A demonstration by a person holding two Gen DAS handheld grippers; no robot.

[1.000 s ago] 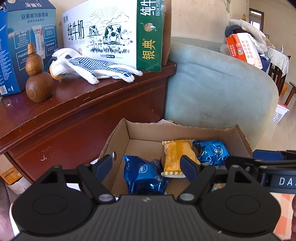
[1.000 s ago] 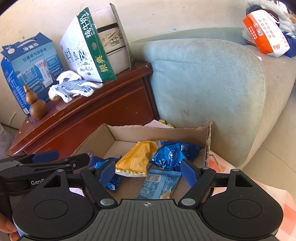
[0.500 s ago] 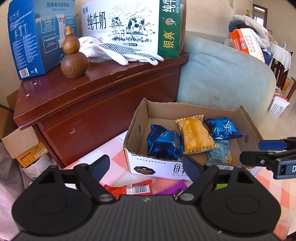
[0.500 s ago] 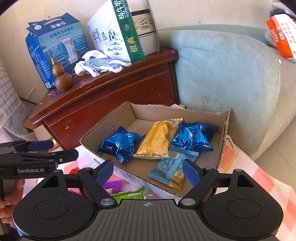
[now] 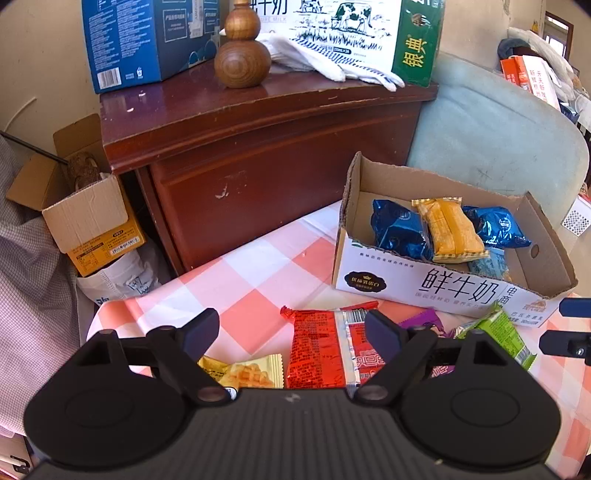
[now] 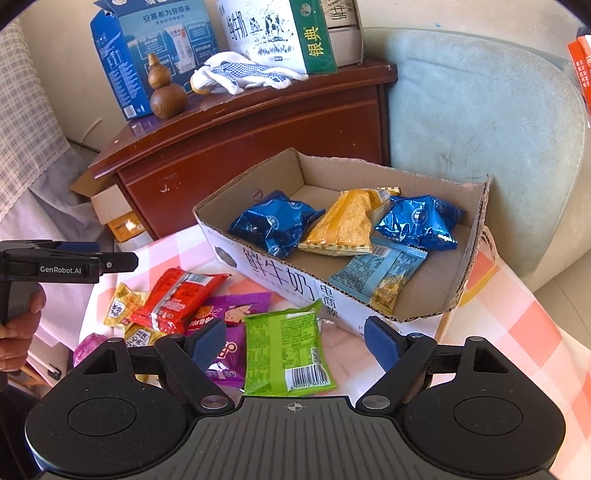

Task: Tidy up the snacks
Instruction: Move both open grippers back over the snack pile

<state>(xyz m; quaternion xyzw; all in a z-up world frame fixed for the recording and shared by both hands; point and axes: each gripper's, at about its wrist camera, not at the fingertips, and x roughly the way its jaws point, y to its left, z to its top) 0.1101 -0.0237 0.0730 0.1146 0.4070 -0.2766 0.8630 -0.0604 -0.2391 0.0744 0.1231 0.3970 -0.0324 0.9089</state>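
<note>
A cardboard box (image 5: 436, 284) (image 6: 280, 275) on the checked tablecloth holds two blue packets (image 6: 275, 225), a yellow packet (image 6: 341, 223) and a light blue packet (image 6: 384, 275). Loose snacks lie in front of it: a red packet (image 5: 321, 349) (image 6: 177, 299), a green packet (image 6: 284, 350) (image 5: 498, 332), a purple packet (image 6: 229, 314) and small yellow packets (image 5: 251, 373) (image 6: 123, 302). My left gripper (image 5: 291, 334) is open and empty above the red packet. My right gripper (image 6: 295, 343) is open and empty above the green packet.
A dark wooden cabinet (image 5: 258, 147) stands behind the table with milk cartons (image 6: 277, 33), a wooden gourd (image 5: 242, 55) and gloves (image 6: 240, 74) on it. A pale green sofa (image 6: 480, 129) is behind the box. An open carton (image 5: 85, 218) sits on the floor at left.
Both grippers have pulled back and up from over the box toward the near side. The loose snacks on the tablecloth have come into view. Both stay open.
</note>
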